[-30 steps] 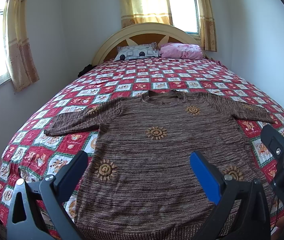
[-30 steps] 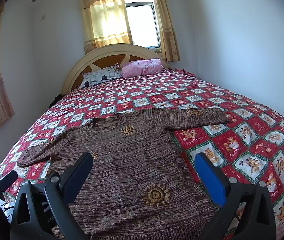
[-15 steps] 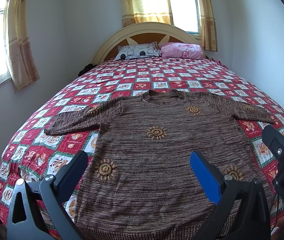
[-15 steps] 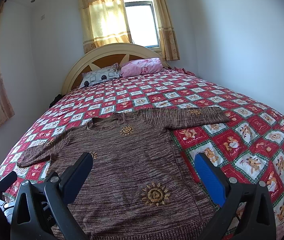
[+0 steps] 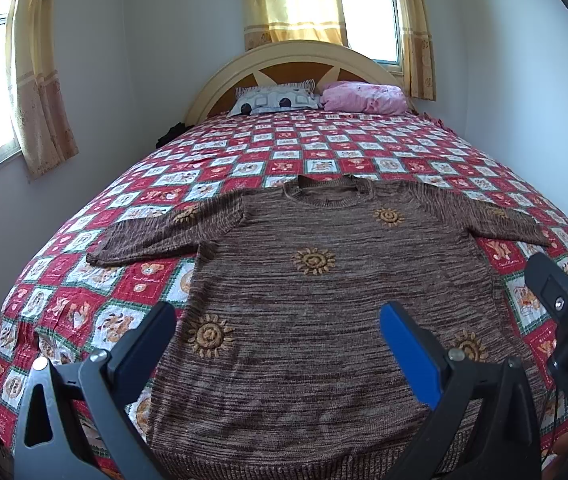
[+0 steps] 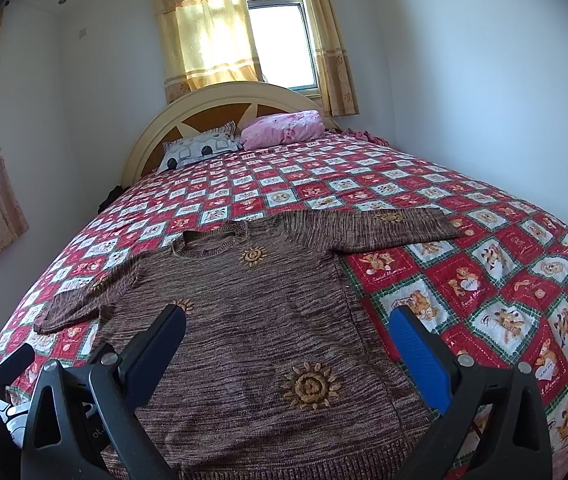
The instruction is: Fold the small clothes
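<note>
A brown knitted sweater (image 5: 323,300) with orange sun motifs lies flat and face up on the bed, sleeves spread to both sides, hem toward me. It also shows in the right wrist view (image 6: 252,340). My left gripper (image 5: 276,332) is open and empty, held above the sweater's lower left part. My right gripper (image 6: 287,336) is open and empty, above the lower right part near the hem. Part of the right gripper's body (image 5: 563,320) shows at the right edge of the left wrist view.
The bed carries a red and white patchwork quilt (image 5: 323,152) (image 6: 503,300). A patterned pillow (image 5: 276,100) and a pink pillow (image 5: 363,96) lie by the headboard (image 5: 295,60). Walls stand close on both sides of the bed, with curtained windows behind and at left.
</note>
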A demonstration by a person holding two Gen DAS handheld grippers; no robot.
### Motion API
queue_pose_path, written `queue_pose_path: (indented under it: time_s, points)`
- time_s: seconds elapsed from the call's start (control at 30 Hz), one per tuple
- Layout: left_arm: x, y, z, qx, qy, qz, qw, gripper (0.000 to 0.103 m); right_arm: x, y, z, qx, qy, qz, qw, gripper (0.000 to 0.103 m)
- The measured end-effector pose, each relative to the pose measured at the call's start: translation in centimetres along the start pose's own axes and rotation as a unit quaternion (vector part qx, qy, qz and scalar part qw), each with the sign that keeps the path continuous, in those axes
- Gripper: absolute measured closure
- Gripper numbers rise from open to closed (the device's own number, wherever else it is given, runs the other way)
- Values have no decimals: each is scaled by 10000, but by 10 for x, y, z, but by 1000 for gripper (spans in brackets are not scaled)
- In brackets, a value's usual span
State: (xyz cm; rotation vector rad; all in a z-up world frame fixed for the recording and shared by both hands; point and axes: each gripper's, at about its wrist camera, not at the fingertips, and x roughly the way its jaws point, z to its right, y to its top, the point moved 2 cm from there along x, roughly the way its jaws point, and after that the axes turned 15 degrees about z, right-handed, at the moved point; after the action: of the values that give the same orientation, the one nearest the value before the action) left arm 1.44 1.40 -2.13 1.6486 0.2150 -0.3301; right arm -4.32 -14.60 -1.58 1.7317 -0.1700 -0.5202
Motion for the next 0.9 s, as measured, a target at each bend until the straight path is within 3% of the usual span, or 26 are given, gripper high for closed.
queue_pose_path:
  time_s: [0.5, 0.73, 0.8, 0.87, 0.9]
  points:
    - [9, -6, 4, -3, -100, -155, 9998, 0, 9, -4, 1, 21, 102, -99, 9999, 1]
    - [43, -18, -1, 38, -255, -394, 9989, 0, 43, -5, 36, 196, 96, -74, 9997, 2]
    - [56, -18, -5, 38, -246, -436, 9987, 0, 57, 2, 57, 295, -42, -93, 9995, 8]
    - [71, -14, -9, 36, -263, -454, 9986, 0, 74, 12, 86, 491, -165, -127, 9986, 27]
    - [78, -11, -10, 56, -277, -452, 9986, 0, 87, 18, 104, 645, -213, -197, 9975, 30]
